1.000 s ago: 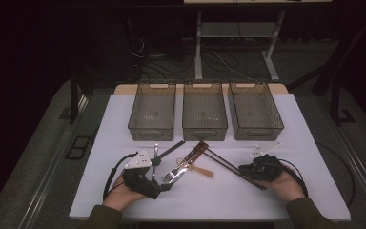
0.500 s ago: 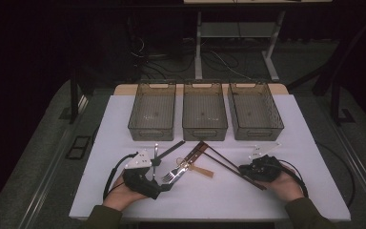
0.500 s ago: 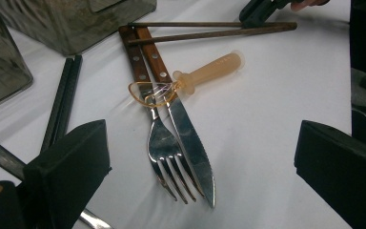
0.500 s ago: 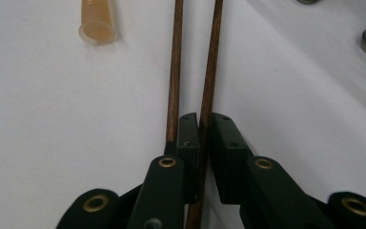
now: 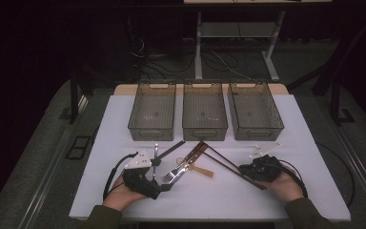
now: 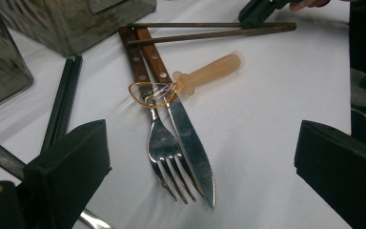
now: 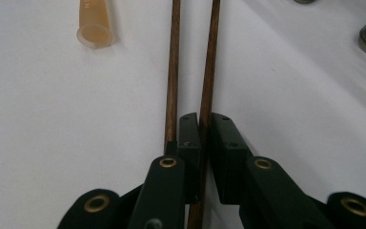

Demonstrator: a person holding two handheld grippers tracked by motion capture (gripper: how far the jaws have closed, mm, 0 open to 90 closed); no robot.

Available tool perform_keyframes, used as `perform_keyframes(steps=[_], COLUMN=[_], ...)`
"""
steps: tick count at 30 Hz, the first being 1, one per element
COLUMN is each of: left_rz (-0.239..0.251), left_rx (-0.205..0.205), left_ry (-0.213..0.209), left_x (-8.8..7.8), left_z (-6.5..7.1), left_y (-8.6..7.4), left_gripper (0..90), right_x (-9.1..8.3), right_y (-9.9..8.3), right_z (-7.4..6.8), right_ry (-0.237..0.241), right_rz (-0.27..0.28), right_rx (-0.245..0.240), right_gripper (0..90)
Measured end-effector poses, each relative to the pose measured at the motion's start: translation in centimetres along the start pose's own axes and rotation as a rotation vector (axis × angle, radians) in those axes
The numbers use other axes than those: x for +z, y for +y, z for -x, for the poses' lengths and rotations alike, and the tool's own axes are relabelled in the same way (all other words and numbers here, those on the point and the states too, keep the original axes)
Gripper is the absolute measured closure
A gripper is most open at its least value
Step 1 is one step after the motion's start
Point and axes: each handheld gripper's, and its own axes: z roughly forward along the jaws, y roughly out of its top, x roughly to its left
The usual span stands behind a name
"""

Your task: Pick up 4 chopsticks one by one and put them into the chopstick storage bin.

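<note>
- Right gripper (image 7: pixel 204 129) is clenched on 1 of the 2 brown chopsticks (image 7: pixel 208 62), near its end on the white table (image 5: pixel 286 200). My jaws pinch only the right stick. The other brown stick (image 7: pixel 172 71) lies just beside my left jaw, outside the pinch.
- If I lift now, I think only 1 stick comes up. The loose one may roll or get bumped away.
- My hold is near the tip, so the long stick may swing or slip out when it goes up.
- The far ends of the sticks lie by the brown knife handle (image 6: pixel 147 52) and close to the orange baby spoon (image 6: pixel 205 71). Dragging the stick may push those things around.
- Left gripper (image 6: pixel 202 157) is wide open, holding nothing, with the fork (image 6: pixel 164 152) and knife (image 6: pixel 190 143) between its jaws. If it closes now it may grab both at once.
- The 3 bins (image 5: pixel 205 125) sit behind the pile, and a swinging stick may miss one.
</note>
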Motion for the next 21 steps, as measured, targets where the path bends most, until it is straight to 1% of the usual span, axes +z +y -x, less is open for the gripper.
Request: perform_keyframes(steps=[14,21], left_rz=[0.002,0.000], left_rx=[0.001,-0.002], left_ry=[-0.001,-0.001], left_x=[-0.01,-0.01], left_z=[-0.01,-0.04], left_y=[0.00,-0.03], left_gripper=[3.8,3.7], right_x=[0.01,-0.12], right_y=[0.06,0.02], right_z=[0.03,0.16], right_ry=[-0.010,-0.023], right_rz=[-0.002,-0.004], right_rx=[0.006,0.006], right_gripper=[83.9,84.0])
